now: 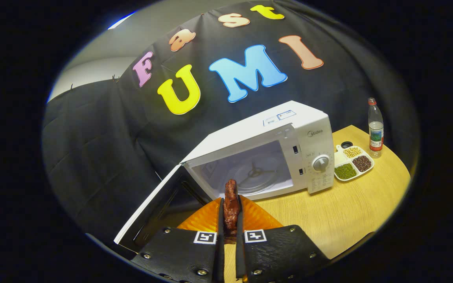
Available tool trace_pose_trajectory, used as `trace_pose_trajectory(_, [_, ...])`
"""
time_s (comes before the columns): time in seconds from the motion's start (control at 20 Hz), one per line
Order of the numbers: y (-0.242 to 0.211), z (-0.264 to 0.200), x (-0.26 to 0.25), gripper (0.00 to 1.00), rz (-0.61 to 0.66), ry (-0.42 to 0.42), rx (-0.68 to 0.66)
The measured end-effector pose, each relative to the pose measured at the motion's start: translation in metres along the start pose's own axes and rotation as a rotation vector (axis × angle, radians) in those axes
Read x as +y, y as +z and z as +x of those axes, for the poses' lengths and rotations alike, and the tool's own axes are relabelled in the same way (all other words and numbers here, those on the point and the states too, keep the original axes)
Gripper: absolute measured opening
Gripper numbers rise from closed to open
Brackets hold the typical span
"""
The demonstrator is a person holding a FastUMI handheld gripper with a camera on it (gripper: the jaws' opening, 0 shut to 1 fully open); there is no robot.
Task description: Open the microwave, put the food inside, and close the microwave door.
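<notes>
Gripper view, gripper [231,220]: its two fingers are standing narrow and are pressing from both sides on a dark reddish-brown piece of glazed meat [231,204], which is rising upright between them.
Food's long axis: it is running upward along the fingers, with its top end poking past the fingertips toward the oven.
Microwave: the white box-shaped microwave [281,129] is standing on the light wooden table [352,220], just beyond the fingers and slightly to their right.
Door: the white microwave door [151,208] is hanging swung open to the left, its dark inner face turned to the gripper.
Cavity: the pale cavity with its round glass turntable [256,177] is lying straight ahead of the meat, open and unobstructed.
Key relation: the meat is sitting just short of the cavity's lower front lip, so the coming move looks like a short push forward and slightly right.
Edges: the open door is bounding the left side; the control panel with its round white dial [321,163] is bounding the right.
Below: an orange ridged plate [207,218] is lying under the fingers.
Far side: a white divided tray of beans [354,163] and a clear plastic bottle [375,127] are standing well apart to the right.
</notes>
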State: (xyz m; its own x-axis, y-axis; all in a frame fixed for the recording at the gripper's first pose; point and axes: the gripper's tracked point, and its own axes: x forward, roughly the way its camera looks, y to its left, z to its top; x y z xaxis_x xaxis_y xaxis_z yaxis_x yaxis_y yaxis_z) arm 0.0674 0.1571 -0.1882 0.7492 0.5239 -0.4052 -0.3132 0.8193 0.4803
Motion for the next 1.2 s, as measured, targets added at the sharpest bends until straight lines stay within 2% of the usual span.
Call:
trace_pose_trajectory(0.15, [0.006,0.029,0.001,0.11,0.006,0.026,-0.033])
trace_pose_trajectory(0.6, [0.008,0.13,-0.023,0.11,0.053,-0.018,-0.102])
trace_pose_trajectory(0.95, [0.005,0.184,-0.036,0.12,0.056,-0.037,-0.192])
trace_pose_trajectory(1.2, [-0.01,0.219,-0.042,0.13,0.092,-0.053,-0.182])
